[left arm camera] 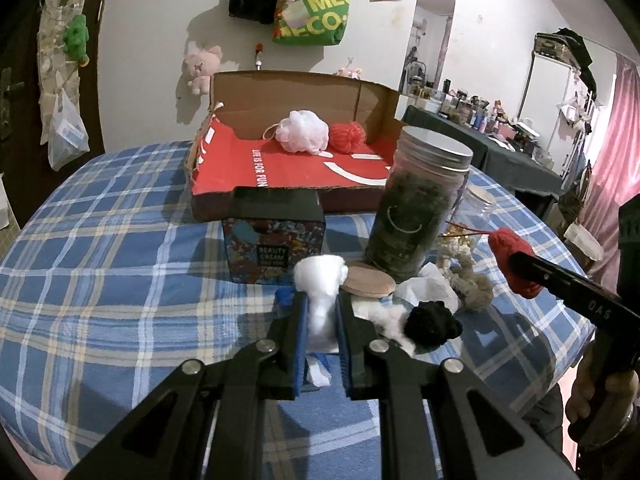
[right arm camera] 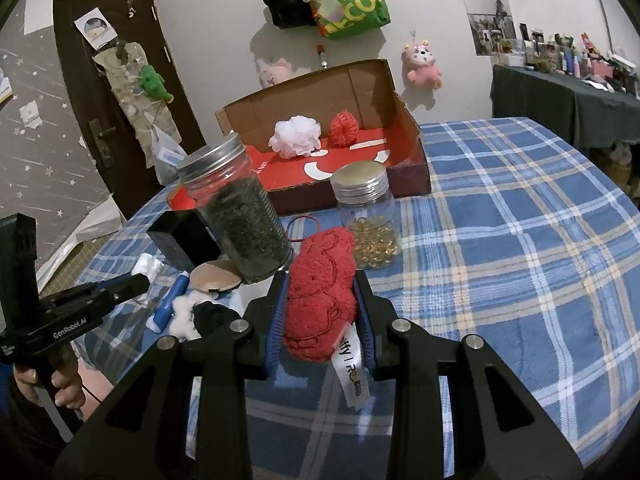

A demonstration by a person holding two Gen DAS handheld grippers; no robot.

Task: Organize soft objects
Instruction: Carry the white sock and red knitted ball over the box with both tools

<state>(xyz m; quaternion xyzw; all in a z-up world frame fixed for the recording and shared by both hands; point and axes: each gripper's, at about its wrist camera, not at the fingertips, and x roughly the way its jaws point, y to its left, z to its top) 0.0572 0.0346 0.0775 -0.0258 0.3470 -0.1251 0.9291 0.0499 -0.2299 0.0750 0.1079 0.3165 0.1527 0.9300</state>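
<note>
You have two soft things in hand. Your left gripper (left arm camera: 322,308) is clamped on one white cotton wad (left arm camera: 320,292), which bulges above the fingertips and hangs out below them. Your right gripper (right arm camera: 320,304) is squeezed onto one red knitted piece (right arm camera: 322,292) with a white label (right arm camera: 352,376) dangling from it.

Ahead of both grippers, the open cardboard box (left arm camera: 280,92) holds two soft items side by side: one white mesh pouf (left arm camera: 302,132) and one red yarn ball (left arm camera: 347,136).

Just right of the left gripper lie one black knitted piece (left arm camera: 432,326) and loose cotton (left arm camera: 380,314). Two jars stand beyond: the tall jar (right arm camera: 240,216) of dark leaves and the small jar (right arm camera: 370,216) of golden bits.

Both grippers are held level above the plaid tablecloth (right arm camera: 520,240), pointing toward the box.
</note>
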